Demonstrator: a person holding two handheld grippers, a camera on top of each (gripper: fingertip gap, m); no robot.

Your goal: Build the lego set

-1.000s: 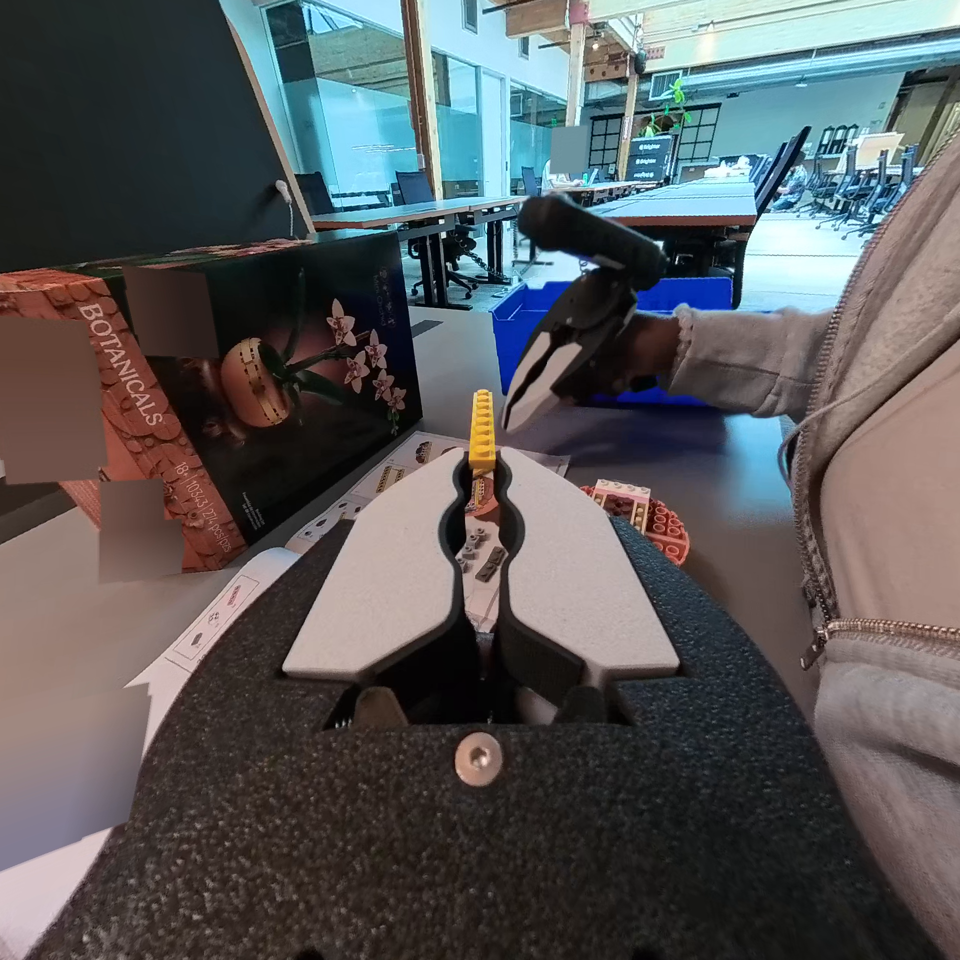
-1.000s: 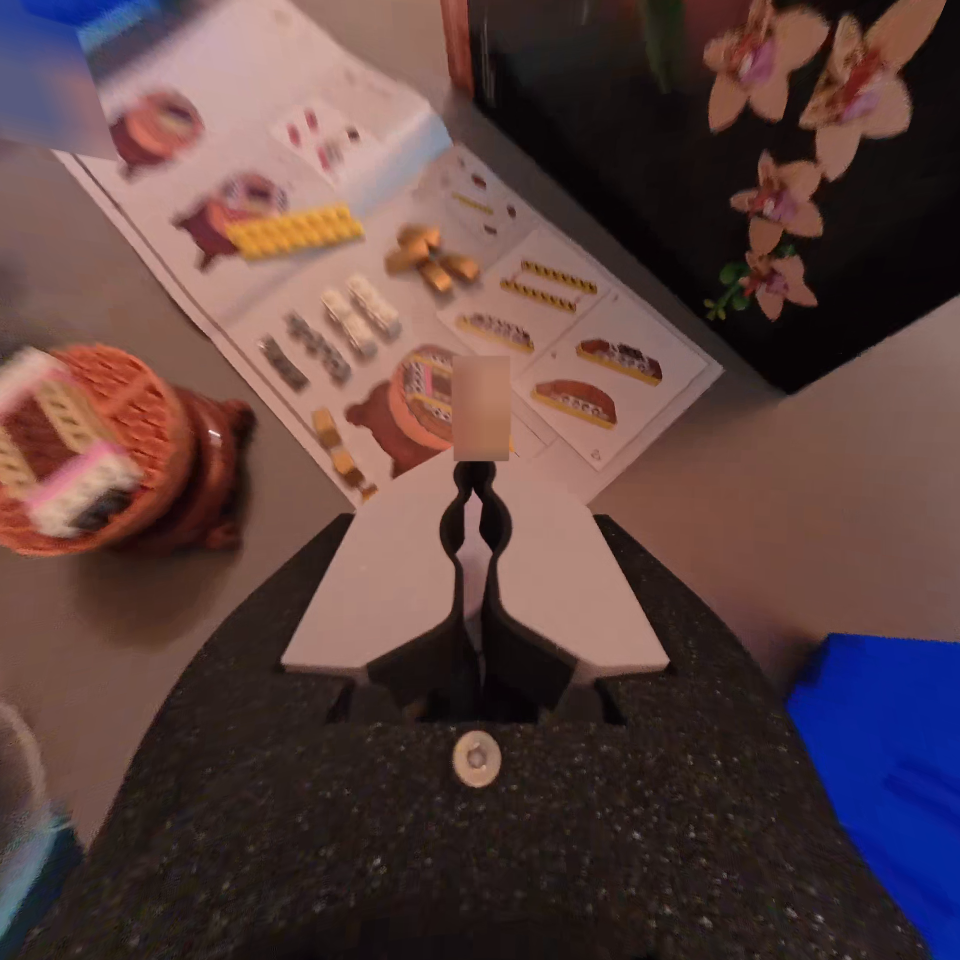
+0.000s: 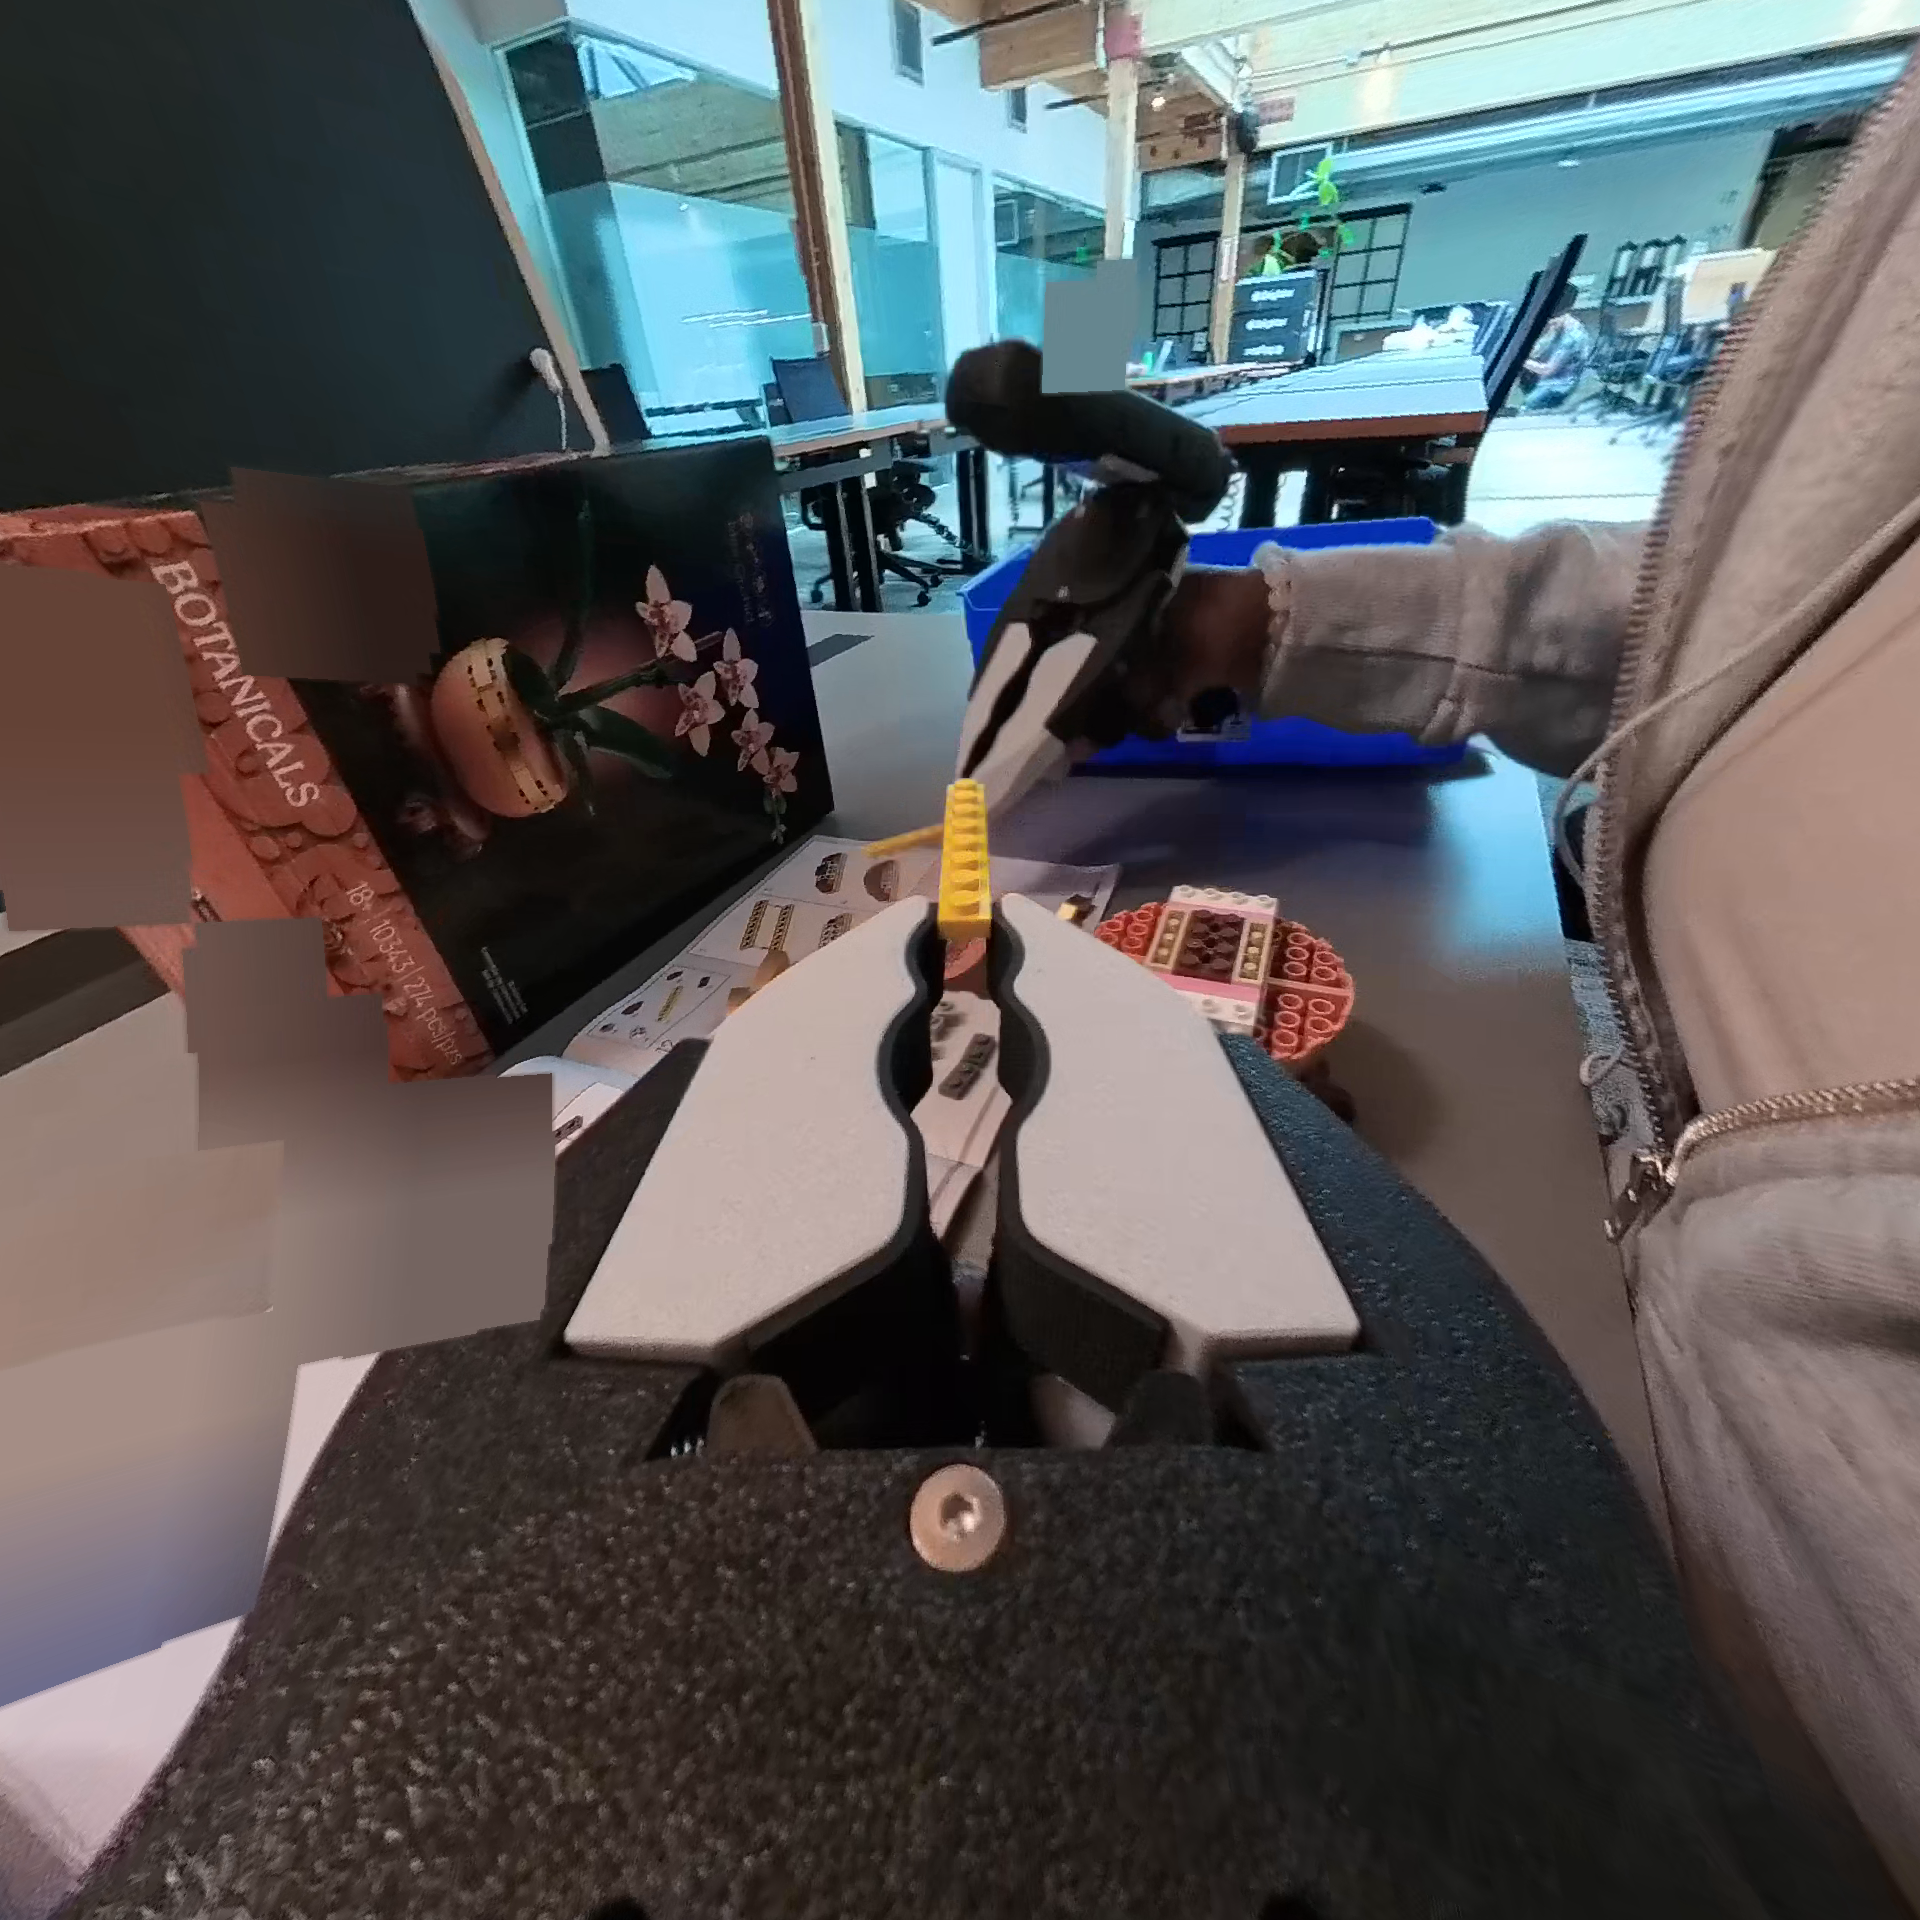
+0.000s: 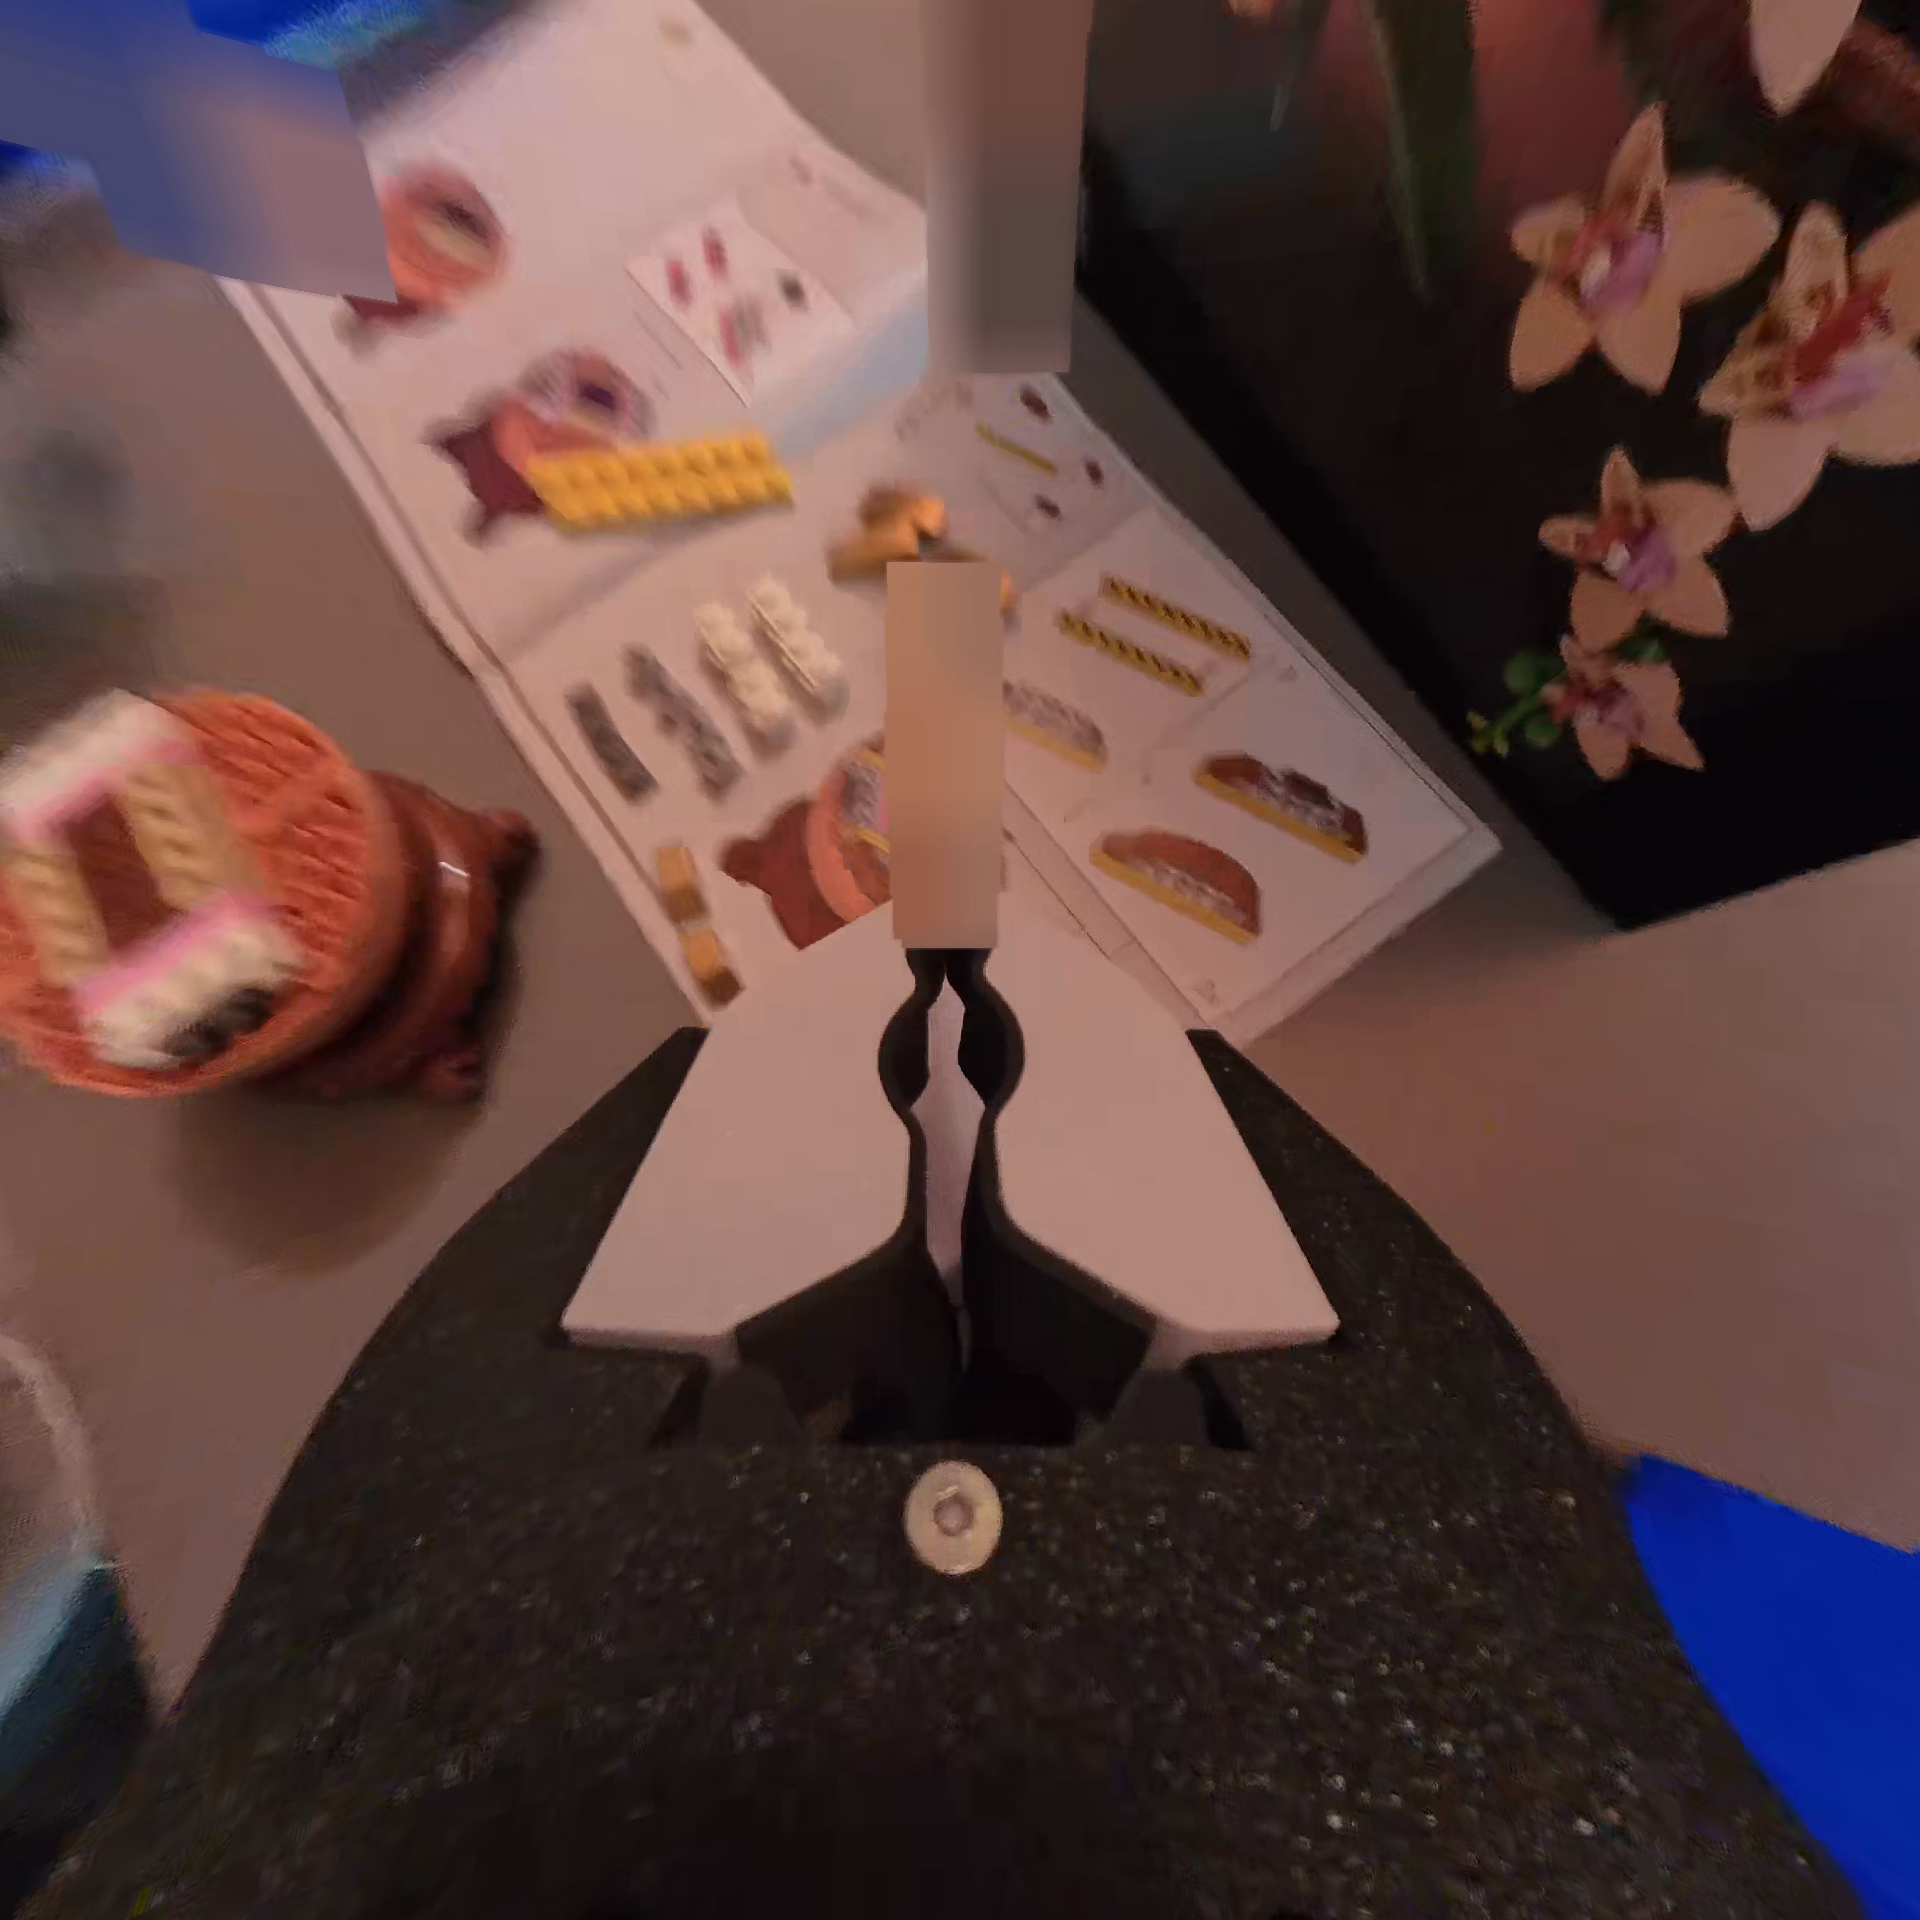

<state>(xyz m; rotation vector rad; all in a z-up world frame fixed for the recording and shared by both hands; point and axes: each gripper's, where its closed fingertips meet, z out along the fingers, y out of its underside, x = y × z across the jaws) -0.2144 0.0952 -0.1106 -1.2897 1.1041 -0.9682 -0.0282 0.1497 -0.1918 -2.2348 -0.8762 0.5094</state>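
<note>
Open-plan office. Long desks (image 3: 1351,400) run in rows to the far right with black office chairs (image 3: 1642,353). Glass-walled meeting rooms (image 3: 717,281) far left, more chairs and desks in front. Exposed timber posts (image 3: 821,197) and beams overhead, potted plant (image 3: 1317,197) up high, black-framed windows (image 3: 1361,260) at the far wall.

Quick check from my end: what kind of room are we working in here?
Most likely an open-plan office: long desks with office chairs and glass-walled rooms sit behind the grey table where the left gripper holds a yellow plate.
</note>
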